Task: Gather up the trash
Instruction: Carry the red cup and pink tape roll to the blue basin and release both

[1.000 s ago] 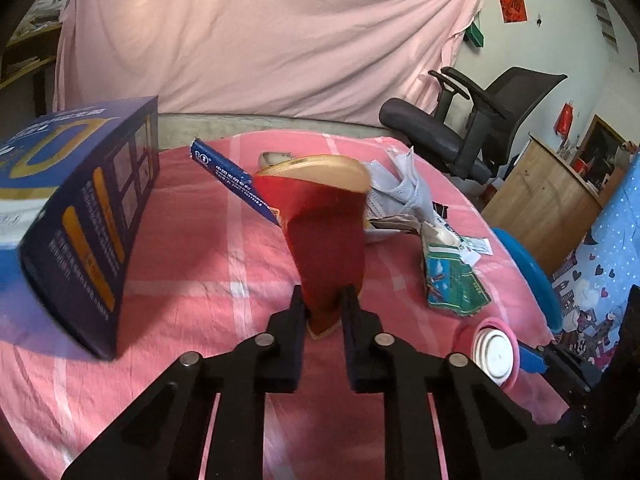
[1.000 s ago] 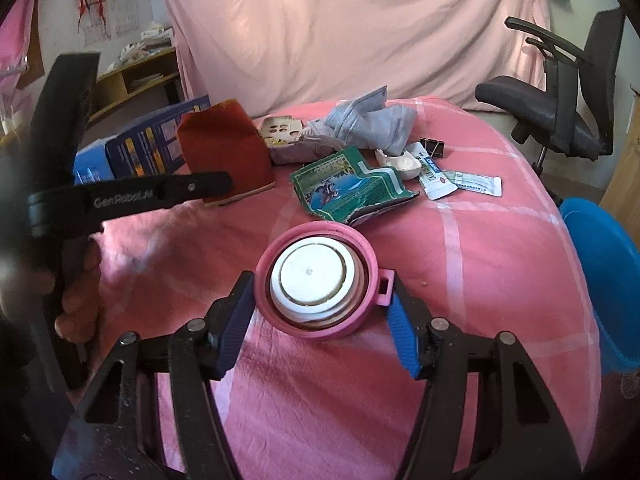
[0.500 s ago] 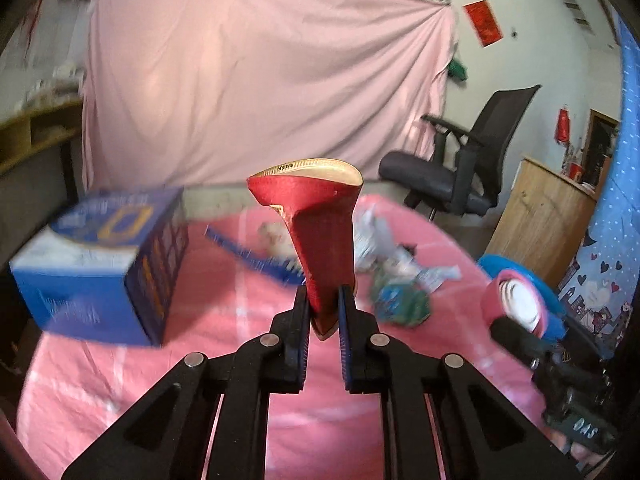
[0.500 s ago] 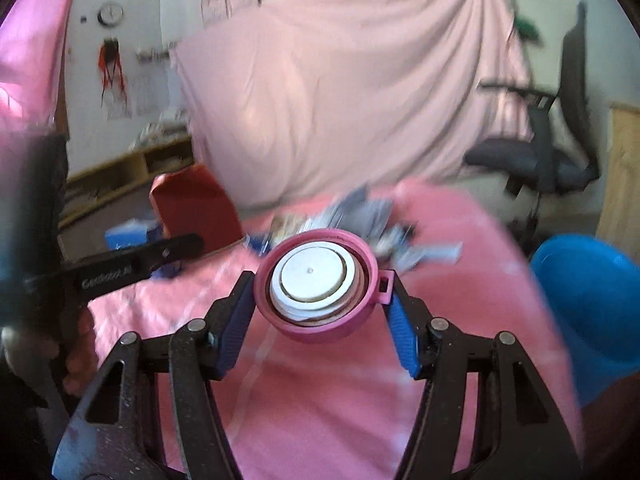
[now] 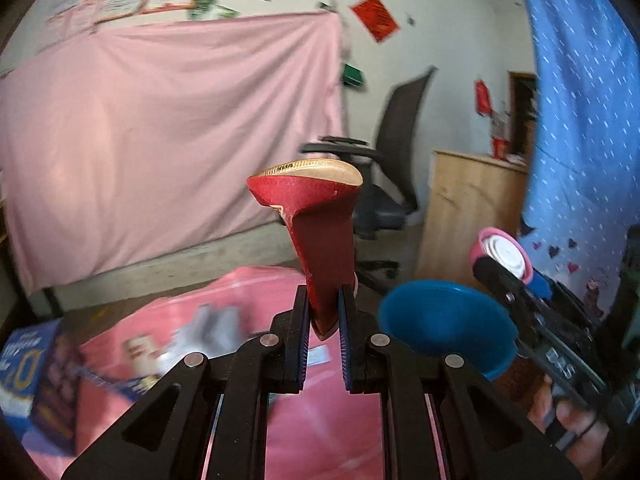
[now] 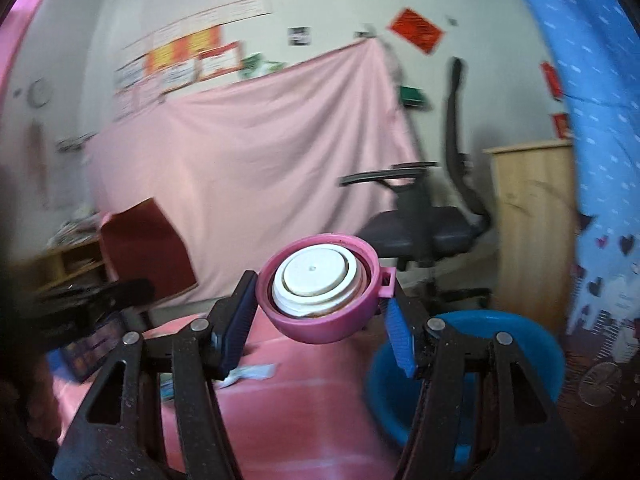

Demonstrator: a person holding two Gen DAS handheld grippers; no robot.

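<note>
Home room: office chair, wooden cabinet

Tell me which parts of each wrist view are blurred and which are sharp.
Left wrist view: the red carton and left hand-held gripper are sharp; table litter and blue box smear. Right wrist view: the pink lid is crisp; posters, chair and red carton are blurred.

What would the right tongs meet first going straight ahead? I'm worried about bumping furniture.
Probably the black office chair: it sits right behind the pink lid that the right tongs hold. The gap to it looks free, but blur leaves depth uncertain. The blue bin lies lower right, off that line.
</note>
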